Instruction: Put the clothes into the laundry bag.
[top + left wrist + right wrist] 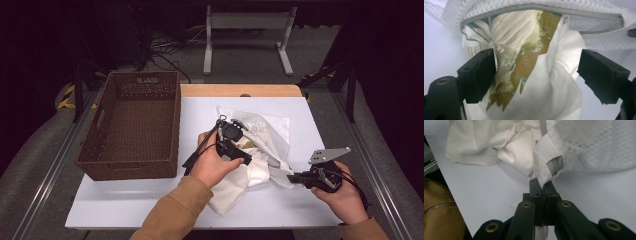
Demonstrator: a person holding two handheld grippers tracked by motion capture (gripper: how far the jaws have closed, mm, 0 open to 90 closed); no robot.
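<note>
A white mesh laundry bag (267, 127) with a grey zipper lies in the middle of the table, with a white garment (234, 189) partly inside its mouth and trailing toward the front. My left gripper (239, 144) hovers at the bag's opening. Its jaws stand wide apart on either side of the garment (544, 87), which has an olive and yellow print; the left jaw brushes the cloth. My right gripper (292, 177) is shut on the bag's zipper-end tab (544, 167), holding the bag's corner (594, 145) taut at the right.
A brown wicker basket (130, 165) stands on the table's left side. The white table top (125, 200) runs to a wooden strip at the back. A white stand (247, 20) and cables are on the floor beyond. An orange-brown sleeve (441, 215) lies near the front.
</note>
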